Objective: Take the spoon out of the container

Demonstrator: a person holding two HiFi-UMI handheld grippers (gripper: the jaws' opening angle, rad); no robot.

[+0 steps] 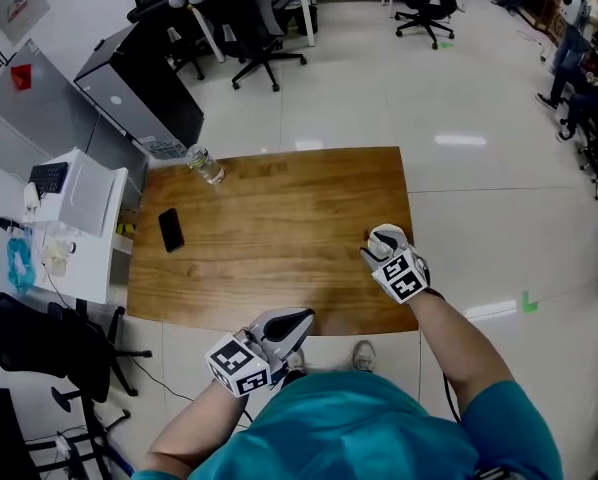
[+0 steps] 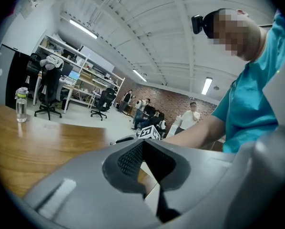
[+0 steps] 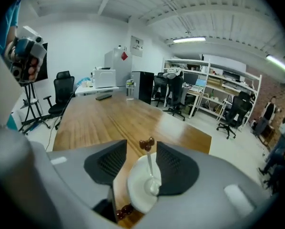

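Head view: a wooden table [image 1: 279, 218] fills the centre of the frame. The left gripper [image 1: 301, 320] is at the table's lower edge, centre-left of frame. The right gripper [image 1: 377, 248] is over the table's lower right corner. A clear bottle [image 1: 205, 164] stands at the table's upper left corner. A black phone [image 1: 171, 230] lies flat below it, near the left edge. The task's items cannot be made out in this view.

Left gripper view: the jaws are pressed together at the tips, with nothing between them. Table surface runs across the left of frame, and the bottle stands upright at far left.

Right gripper view: the jaws are spread. Between them, at lower centre of frame, a white dish [image 3: 135, 194] lies on the table. The spoon [image 3: 149, 168] rests in the dish. Its bowl sits in the hollow and its thin handle points up-frame, ending in dark brown beads between the jaw tips. The handle stands clear of both pads. The right pad overlaps the dish's right edge; contact cannot be told. Bare wood shows between the dish and the left pad
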